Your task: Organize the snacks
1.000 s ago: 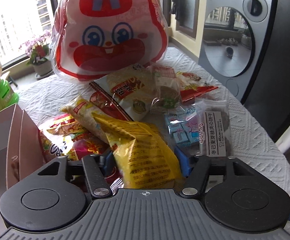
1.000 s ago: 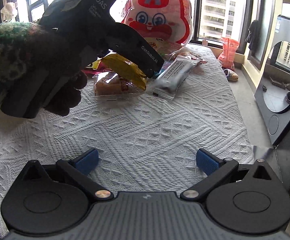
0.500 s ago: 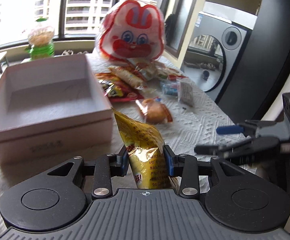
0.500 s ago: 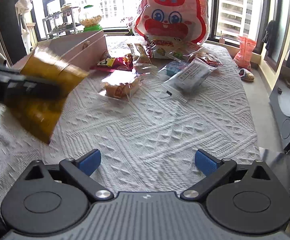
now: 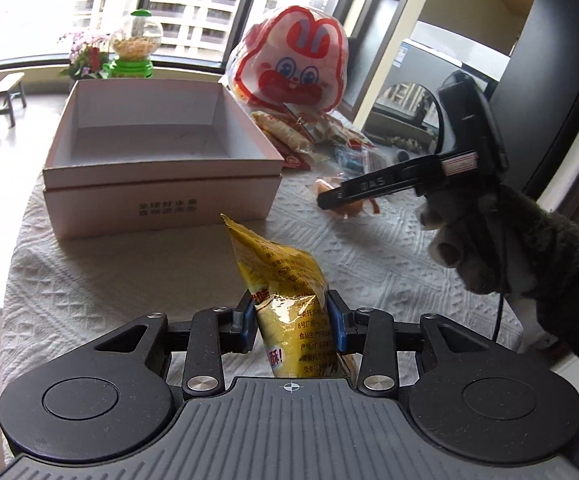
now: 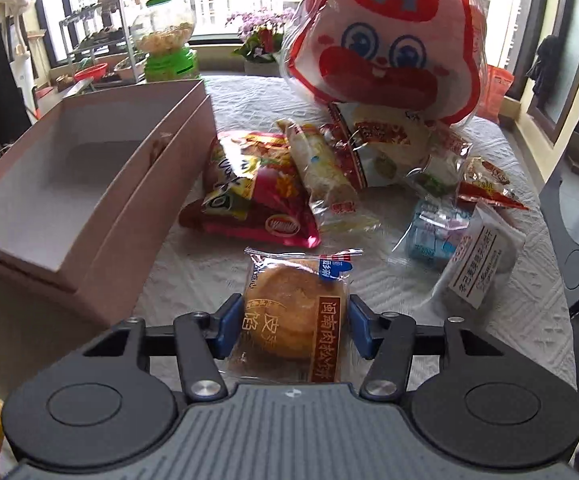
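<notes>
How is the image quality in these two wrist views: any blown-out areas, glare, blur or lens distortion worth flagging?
Left wrist view: the windows are blown out to white, straight frames bow from the fisheye, and the yellow snack bag is sharp. Right wrist view: backlit by the window too, with glare on the rabbit bag plastic, and the print on the pastry packet is crisp; no motion blur is visible.

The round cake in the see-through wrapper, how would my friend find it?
Start at the big rabbit-face bag at the far end of the table, then come down past the snack pile towards the camera. The round cake lies nearest, between the closing fingers of the right gripper. It alone is a golden-brown disc in clear wrap with a brown label.
</notes>
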A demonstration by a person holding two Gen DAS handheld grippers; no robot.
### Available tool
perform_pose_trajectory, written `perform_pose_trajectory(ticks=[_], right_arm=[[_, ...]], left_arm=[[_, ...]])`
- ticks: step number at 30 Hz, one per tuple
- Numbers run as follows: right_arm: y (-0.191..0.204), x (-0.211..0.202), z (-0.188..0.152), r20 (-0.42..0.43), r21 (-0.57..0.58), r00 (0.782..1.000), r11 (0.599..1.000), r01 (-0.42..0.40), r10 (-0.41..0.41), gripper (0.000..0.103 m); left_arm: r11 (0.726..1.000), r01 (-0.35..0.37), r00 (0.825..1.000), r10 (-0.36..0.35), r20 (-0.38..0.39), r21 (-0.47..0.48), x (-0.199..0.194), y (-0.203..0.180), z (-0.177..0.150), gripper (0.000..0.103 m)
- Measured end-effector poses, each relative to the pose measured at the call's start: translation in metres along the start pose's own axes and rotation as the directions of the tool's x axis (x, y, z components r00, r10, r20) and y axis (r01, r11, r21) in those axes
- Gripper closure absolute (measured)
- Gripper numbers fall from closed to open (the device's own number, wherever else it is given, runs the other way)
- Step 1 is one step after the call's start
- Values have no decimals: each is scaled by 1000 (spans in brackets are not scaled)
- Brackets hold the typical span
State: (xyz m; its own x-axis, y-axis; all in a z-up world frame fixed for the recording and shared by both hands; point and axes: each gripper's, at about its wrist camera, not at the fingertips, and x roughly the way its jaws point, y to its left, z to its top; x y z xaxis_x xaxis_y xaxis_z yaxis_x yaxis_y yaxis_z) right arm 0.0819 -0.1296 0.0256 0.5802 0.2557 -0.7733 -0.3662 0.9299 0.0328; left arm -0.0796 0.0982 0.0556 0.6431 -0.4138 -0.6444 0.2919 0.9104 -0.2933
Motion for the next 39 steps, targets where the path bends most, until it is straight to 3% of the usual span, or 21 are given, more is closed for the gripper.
perform_pose_trajectory(ticks=[4, 8, 12, 14, 17, 20, 21, 23, 27, 32, 34, 36, 39], right_arm=[[6, -54, -27, -39, -38, 997, 997, -70, 68, 48], [31, -105, -48, -35, -147, 992, 981, -125, 121, 48], [65, -151, -29, 70, -268, 979, 949, -164, 189, 48], [78, -161, -4, 125, -296, 965, 937, -186, 231, 48], [101, -154, 39, 201, -316, 952, 935, -162, 232, 48], [119, -116, 88, 251, -298, 946, 946, -126, 205, 48], [123, -99, 102, 256, -290, 944, 948, -130, 207, 48], [123, -56, 133, 214, -245, 957, 959, -140, 195, 38], [94, -5, 156, 147, -138, 972, 977, -161, 181, 38], [26, -9, 137, 173, -78, 981, 994, -76, 89, 37], [-10, -13, 130, 175, -41, 984, 999, -8, 15, 37], [-50, -16, 121, 180, 5, 980, 997, 83, -83, 37], [-100, -16, 108, 191, 76, 959, 977, 201, -212, 30]], left_arm=[[1000, 1, 1000, -1, 12, -3, -14, 8, -12, 63], [1000, -19, 991, 20, 131, -5, -44, 18, 5, 63], [993, -119, 946, 111, 304, 8, -74, 36, 56, 63], [993, -116, 930, 118, 347, -28, -76, 52, 81, 63], [991, -101, 927, 128, 353, -93, -65, 77, 107, 63], [984, -116, 932, 155, 328, -134, -50, 96, 118, 63], [982, -125, 934, 164, 316, -140, -44, 102, 120, 63], [980, -135, 941, 173, 291, -149, -34, 113, 122, 63], [981, -115, 962, 149, 228, -155, -10, 130, 130, 62], [989, -85, 986, 101, 132, -119, 43, 134, 146, 61], [986, -151, 978, 160, 131, -75, 57, 127, 149, 61], [976, -215, 960, 219, 175, -42, 62, 117, 157, 61], [973, -214, 936, 229, 268, -85, 54, 109, 167, 61]])
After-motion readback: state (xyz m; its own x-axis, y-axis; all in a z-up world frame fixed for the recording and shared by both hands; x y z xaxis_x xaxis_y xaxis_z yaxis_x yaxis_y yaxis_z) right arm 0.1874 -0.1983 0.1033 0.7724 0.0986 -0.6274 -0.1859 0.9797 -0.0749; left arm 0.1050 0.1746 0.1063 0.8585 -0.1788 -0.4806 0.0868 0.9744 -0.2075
